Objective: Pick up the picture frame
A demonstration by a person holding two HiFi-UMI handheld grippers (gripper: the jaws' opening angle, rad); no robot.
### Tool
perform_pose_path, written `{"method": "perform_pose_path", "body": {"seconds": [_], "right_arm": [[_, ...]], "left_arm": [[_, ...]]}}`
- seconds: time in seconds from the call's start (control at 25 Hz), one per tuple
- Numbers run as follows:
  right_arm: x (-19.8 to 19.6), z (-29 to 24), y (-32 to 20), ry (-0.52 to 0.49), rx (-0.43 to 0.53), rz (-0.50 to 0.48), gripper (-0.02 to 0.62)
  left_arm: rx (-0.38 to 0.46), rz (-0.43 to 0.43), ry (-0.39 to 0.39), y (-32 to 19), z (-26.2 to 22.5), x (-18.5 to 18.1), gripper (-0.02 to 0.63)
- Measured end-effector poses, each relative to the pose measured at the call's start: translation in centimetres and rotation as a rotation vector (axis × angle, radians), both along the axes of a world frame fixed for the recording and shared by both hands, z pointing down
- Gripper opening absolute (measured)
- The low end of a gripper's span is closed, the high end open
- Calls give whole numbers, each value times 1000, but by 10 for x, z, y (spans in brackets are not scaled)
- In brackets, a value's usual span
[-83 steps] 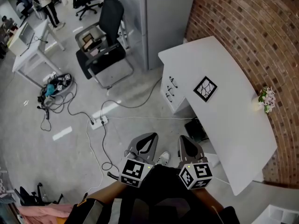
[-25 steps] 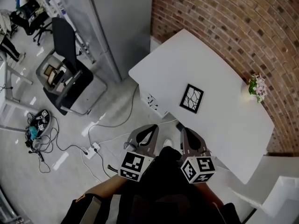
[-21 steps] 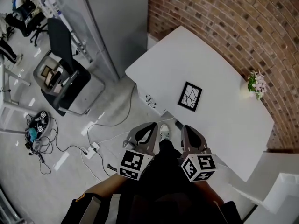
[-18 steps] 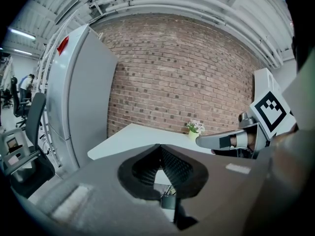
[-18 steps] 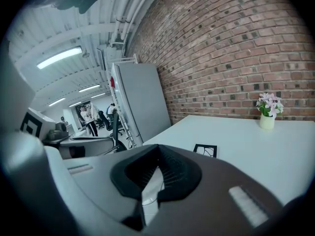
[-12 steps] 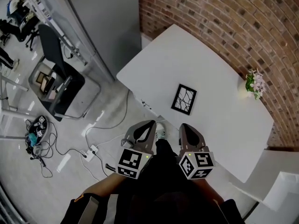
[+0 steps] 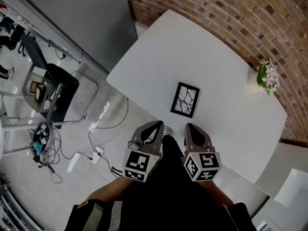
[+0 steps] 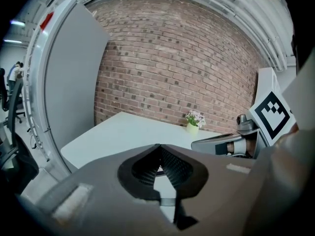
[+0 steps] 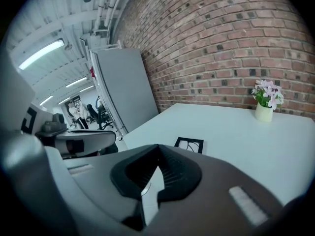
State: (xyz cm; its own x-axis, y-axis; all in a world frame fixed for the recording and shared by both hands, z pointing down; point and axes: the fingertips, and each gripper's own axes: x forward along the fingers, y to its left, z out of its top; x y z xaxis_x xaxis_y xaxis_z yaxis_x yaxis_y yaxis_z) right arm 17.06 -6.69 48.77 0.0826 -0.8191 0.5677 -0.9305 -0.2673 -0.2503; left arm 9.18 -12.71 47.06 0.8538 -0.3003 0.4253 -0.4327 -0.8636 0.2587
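A black picture frame [image 7: 185, 100] with a white crackle-pattern print lies flat on the white table [image 7: 216, 52], near its front edge. In the right gripper view the picture frame [image 9: 189, 144] sits just beyond my jaws. My left gripper [image 7: 156, 125] is shut and empty, hovering at the table's near edge, short of the frame and to its left. My right gripper [image 7: 191, 127] is also shut and empty, just short of the frame's near end. In their own views the left gripper [image 8: 159, 149] and right gripper [image 9: 157, 149] show closed jaws.
A small pot of pink flowers [image 7: 263, 77] stands at the table's far right by the brick wall [image 7: 231, 8]. A grey partition [image 7: 82, 18] rises left of the table. A black chair [image 7: 53, 88] and floor cables with a power strip [image 7: 98, 153] lie to the left.
The table and frame have come closer and swung round in the head view. Both grippers have moved forward and down toward the table's near edge, staying shut.
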Motion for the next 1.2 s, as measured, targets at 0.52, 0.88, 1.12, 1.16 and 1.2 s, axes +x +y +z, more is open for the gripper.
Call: {"method": "perform_pose_path", "body": {"seconds": [0.52, 0.88, 1.12, 1.16, 1.2], "right_arm": [[55, 71, -6, -17, -162, 112, 2], [68, 110, -3, -63, -235, 129, 55], [75, 130, -5, -82, -276, 138, 72], [76, 133, -5, -89, -281, 140, 80], [78, 137, -6, -95, -286, 140, 87]], "left_arm": [[-68, 38, -119, -26, 70, 40, 31], [-126, 50, -195, -30, 113, 55, 58], [-188, 39, -229, -31, 137, 62, 89], [-202, 39, -231, -30, 140, 64, 97], [-213, 39, -233, -29, 143, 65, 103]]}}
